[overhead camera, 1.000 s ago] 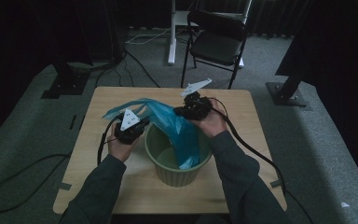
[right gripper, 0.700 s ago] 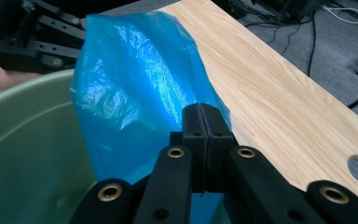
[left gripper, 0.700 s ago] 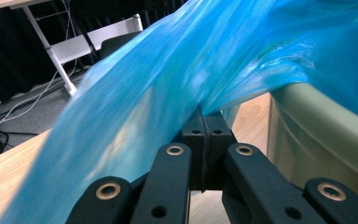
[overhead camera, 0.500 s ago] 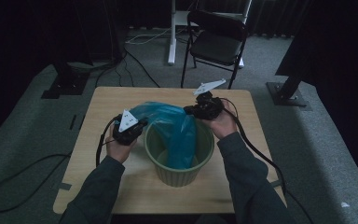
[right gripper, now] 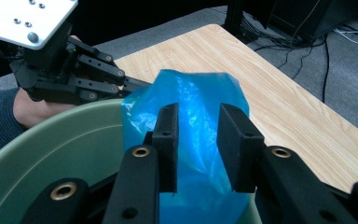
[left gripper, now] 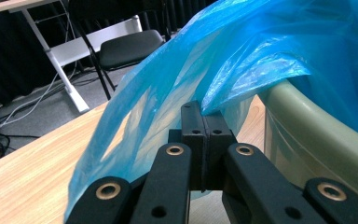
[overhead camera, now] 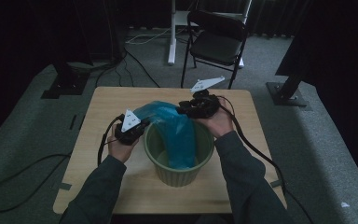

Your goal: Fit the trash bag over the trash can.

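A green bin [overhead camera: 179, 161] stands on a wooden table [overhead camera: 98, 105], just below the table's middle in the high view; a blue bag [overhead camera: 177, 128] hangs into it and drapes out over the rim at 11 o'clock, its loose end lying on the tabletop there; the left gripper [overhead camera: 142, 125], held at 9 o'clock of the bin, just outside the rim, has its jaws pressed together on a fold of the bag, as the left gripper view shows, with the film [left gripper: 242, 60] rising from between the black pads [left gripper: 204, 135] and arching over the bin's rim [left gripper: 317, 126] at 3 o'clock of that view; the right gripper [overhead camera: 186, 111] sits at 12 o'clock of the bin, over its far rim; its jaws have just been opening and now stand spread, with the bag [right gripper: 200, 121] showing in the gap between them and neither pad pressing on it; in the right gripper view the left gripper [right gripper: 130, 86] appears at 10 o'clock, its tips at the bag's edge, above the bin's wall [right gripper: 65, 140]; a black chair [overhead camera: 216, 39] stands on the floor beyond the table at 12 o'clock
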### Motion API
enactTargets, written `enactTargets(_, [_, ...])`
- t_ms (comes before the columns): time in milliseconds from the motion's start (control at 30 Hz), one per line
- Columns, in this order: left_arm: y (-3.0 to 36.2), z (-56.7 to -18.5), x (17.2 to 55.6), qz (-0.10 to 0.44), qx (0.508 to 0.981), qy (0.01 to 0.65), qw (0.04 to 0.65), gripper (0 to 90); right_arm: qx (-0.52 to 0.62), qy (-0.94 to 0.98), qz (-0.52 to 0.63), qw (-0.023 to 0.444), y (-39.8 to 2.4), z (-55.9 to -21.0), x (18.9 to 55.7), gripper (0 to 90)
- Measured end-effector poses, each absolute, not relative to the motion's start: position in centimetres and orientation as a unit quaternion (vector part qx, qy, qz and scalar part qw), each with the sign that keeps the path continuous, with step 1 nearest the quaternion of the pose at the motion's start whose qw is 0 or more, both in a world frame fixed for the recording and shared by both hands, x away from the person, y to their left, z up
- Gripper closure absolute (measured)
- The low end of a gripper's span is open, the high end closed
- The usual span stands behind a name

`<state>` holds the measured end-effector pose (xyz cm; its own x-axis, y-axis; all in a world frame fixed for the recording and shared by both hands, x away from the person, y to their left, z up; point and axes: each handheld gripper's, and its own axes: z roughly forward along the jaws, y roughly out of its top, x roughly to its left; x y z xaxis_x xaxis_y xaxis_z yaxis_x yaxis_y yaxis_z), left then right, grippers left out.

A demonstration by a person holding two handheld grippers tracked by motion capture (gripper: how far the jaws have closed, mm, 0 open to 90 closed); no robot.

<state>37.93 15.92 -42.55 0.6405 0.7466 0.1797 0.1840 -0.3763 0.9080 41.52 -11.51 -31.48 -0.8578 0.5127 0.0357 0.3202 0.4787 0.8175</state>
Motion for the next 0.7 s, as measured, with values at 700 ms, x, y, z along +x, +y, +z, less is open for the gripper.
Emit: enactTargets(700, [15.6,-42.6,37.9,0.297,0.774,0.297,0.474,89.6,0.210,0.877,0.421,0.100,-6.9,-32.0,40.9,60.2])
